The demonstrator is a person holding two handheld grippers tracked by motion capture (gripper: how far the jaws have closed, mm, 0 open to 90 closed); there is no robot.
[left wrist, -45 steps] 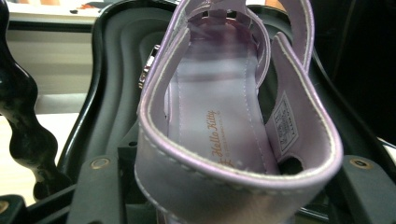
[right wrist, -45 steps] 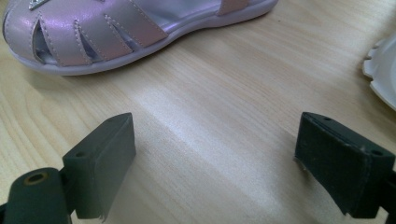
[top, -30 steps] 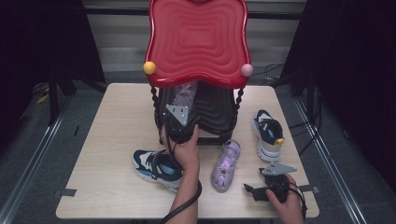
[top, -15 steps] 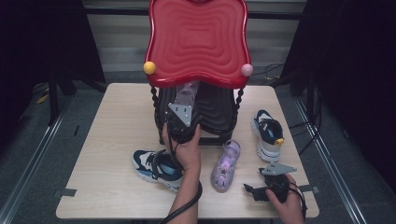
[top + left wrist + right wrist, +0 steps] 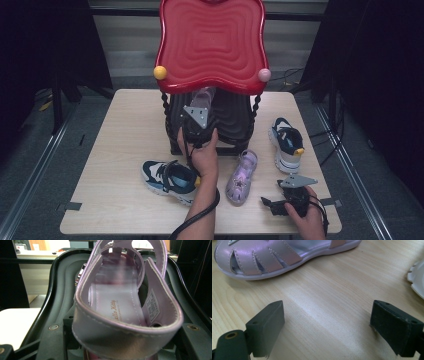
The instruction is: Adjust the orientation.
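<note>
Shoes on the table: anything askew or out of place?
Mildly: the two sneakers lie apart, one near the table's front, the other at its right side. The purple sandals are split too: one on the table, one on the black rack shelf.

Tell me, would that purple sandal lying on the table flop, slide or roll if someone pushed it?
The purple sandal probably slides rather than rolls: its flat sole lies on the smooth wooden table. It looks light, being mostly thin straps with open slots. The upper likely bends easily, while the thicker sole should stay fairly stiff.
</note>
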